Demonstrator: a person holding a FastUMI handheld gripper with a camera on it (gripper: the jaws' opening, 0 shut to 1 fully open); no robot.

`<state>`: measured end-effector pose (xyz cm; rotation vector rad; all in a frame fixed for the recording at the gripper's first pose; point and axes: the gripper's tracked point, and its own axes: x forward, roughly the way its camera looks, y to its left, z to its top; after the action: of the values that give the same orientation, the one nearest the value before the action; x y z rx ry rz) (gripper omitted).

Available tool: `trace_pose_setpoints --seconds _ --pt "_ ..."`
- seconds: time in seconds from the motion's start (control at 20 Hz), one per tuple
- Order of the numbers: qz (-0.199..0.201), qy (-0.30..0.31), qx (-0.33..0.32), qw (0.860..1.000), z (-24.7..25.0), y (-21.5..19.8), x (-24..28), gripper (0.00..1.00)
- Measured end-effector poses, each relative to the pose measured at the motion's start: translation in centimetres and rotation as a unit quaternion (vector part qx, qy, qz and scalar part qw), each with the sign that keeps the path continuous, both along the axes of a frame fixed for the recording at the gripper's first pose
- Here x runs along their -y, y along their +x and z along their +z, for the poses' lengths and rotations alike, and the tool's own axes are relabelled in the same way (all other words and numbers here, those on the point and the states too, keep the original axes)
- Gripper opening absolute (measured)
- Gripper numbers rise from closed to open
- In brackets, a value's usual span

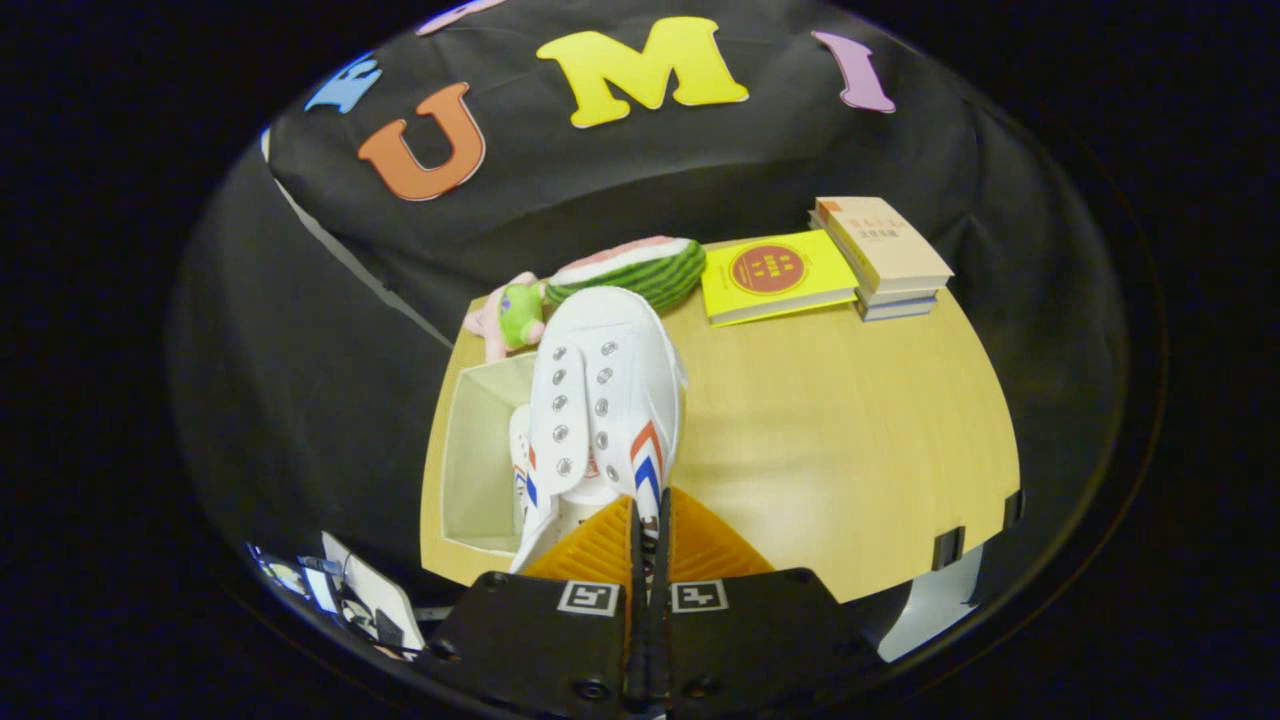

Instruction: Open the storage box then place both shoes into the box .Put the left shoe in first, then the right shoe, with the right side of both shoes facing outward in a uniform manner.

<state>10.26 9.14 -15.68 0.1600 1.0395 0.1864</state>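
The gripper [648,520] is closed on the heel of a white shoe [605,400], held just ahead over the open storage box [480,460], beside another shoe [522,470] inside.

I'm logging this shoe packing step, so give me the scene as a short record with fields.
gripper: jaws nearly closed, pinching the heel edge of the held shoe
held shoe: white, red and blue stripes, toe pointing away, over the box's right edge
storage box: open, another shoe inside
table: wooden
far edge: plush toys, books
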Motion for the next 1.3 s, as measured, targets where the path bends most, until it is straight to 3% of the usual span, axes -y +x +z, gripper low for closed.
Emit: trace_pose_setpoints --seconds 0.15,0.4,0.85,1.25,1.3 --pt "-0.005 -0.008 0.009 1.0 -0.5 0.2 -3.2 0.05" --pt "-0.016 0.045 -0.012 0.999 -3.5 0.9 -8.7 0.05" --pt "-0.009 0.003 0.005 1.0 -10.3 2.3 -11.9 0.05" --pt "-0.002 0.006 0.014 1.0 -13.5 2.2 -13.3 0.06" --pt "0.0 0.02 0.025 0.999 -13.1 2.5 -13.6 0.11"
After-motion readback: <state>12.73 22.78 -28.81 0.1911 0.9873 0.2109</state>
